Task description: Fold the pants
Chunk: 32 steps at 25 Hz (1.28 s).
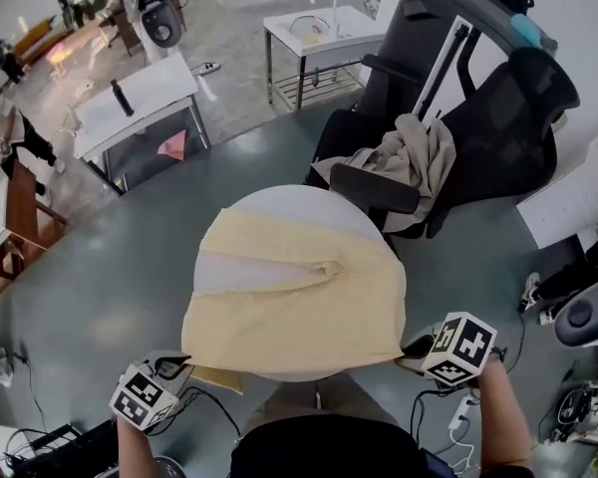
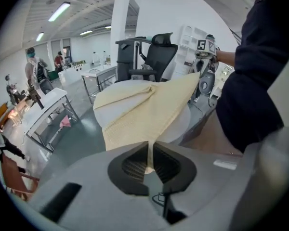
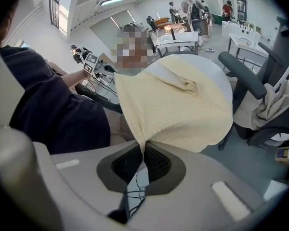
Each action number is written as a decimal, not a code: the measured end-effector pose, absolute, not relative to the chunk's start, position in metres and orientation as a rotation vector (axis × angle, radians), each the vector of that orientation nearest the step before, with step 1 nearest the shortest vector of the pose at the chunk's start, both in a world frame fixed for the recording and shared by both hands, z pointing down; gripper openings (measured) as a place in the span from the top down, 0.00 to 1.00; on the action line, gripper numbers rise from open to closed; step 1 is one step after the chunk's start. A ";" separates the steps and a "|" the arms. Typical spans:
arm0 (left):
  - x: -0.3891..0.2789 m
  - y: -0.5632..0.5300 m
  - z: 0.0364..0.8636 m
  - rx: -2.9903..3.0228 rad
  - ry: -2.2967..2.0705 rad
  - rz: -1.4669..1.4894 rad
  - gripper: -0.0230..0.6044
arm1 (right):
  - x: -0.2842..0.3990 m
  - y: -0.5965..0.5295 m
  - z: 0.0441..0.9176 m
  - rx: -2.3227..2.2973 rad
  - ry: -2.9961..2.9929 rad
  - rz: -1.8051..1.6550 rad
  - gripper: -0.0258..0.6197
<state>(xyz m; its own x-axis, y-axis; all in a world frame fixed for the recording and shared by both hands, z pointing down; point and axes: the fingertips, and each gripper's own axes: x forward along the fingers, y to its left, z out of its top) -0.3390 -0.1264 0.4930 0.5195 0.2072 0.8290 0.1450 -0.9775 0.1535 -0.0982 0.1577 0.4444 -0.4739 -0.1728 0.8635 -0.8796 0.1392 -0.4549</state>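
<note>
Pale yellow pants [image 1: 299,297] lie spread over a round white table [image 1: 279,202], and their near edge hangs off the front. At the lower left of the head view, my left gripper [image 1: 184,368] is shut on the near left corner of the cloth. In the left gripper view, the fabric [image 2: 144,114] runs from the closed left gripper [image 2: 149,160] up to the table. My right gripper [image 1: 411,349] is shut on the near right corner. The right gripper view shows the cloth [image 3: 178,105] pinched in the right gripper [image 3: 143,153] and stretched toward the table.
A black office chair with a beige garment [image 1: 419,162] draped on it stands just behind the table, with a second black chair [image 1: 508,118] to its right. White worktables [image 1: 140,98] and a sink stand [image 1: 319,33] are farther back. Cables [image 1: 458,416] lie on the floor near my right side.
</note>
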 end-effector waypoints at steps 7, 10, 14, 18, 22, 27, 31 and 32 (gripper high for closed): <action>-0.365 -0.129 0.468 2.555 0.572 1.606 0.96 | -0.136 0.169 0.447 0.894 -1.820 1.427 0.95; -0.366 -0.137 0.447 2.499 0.673 1.645 0.96 | -0.152 0.173 0.443 0.827 -1.858 1.438 0.95; -0.376 -0.128 0.442 2.402 0.775 1.736 0.96 | -0.169 0.186 0.442 0.734 -1.899 1.475 0.95; -0.375 -0.124 0.447 2.322 0.776 1.763 0.96 | -0.176 0.196 0.442 0.640 -1.950 1.519 0.95; -0.353 -0.144 0.451 2.318 0.786 1.766 0.96 | -0.174 0.188 0.445 0.662 -2.014 1.533 0.95; -0.310 -0.160 0.464 2.274 0.940 1.893 0.96 | -0.148 0.174 0.461 0.698 -1.946 1.462 0.95; -0.272 -0.177 0.472 2.261 1.032 2.038 0.96 | -0.130 0.162 0.468 0.711 -1.937 1.433 0.95; -0.262 -0.183 0.474 2.253 1.047 2.066 0.96 | -0.125 0.159 0.469 0.723 -1.940 1.435 0.95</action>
